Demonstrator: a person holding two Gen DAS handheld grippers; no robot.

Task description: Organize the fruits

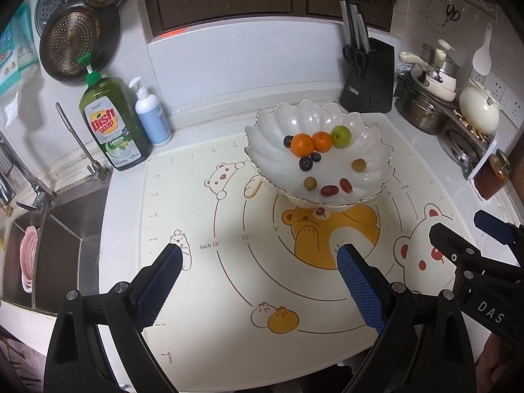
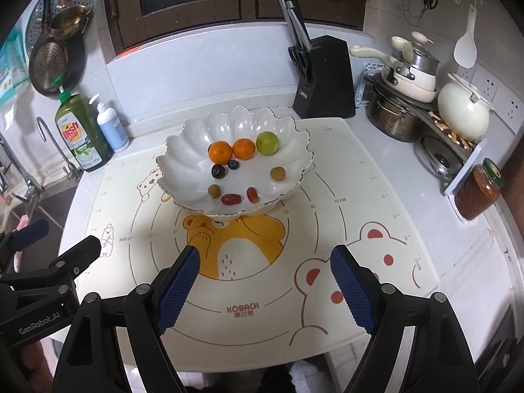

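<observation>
1. From my left wrist view, the right tool (image 1: 458, 229) at three o'clock is cut off by the frame edge.
2. The sink (image 1: 65, 216) at nine o'clock runs out of frame.
3. Small print on the dish soap bottle (image 1: 111, 121) is unreadable.
4. The white bowl (image 2: 196, 150) hides the mat (image 2: 262, 294) beneath it.

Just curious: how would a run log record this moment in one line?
left gripper: open, empty | right gripper: open, empty | fruit: all in scalloped bowl | baking mat: bare
</observation>
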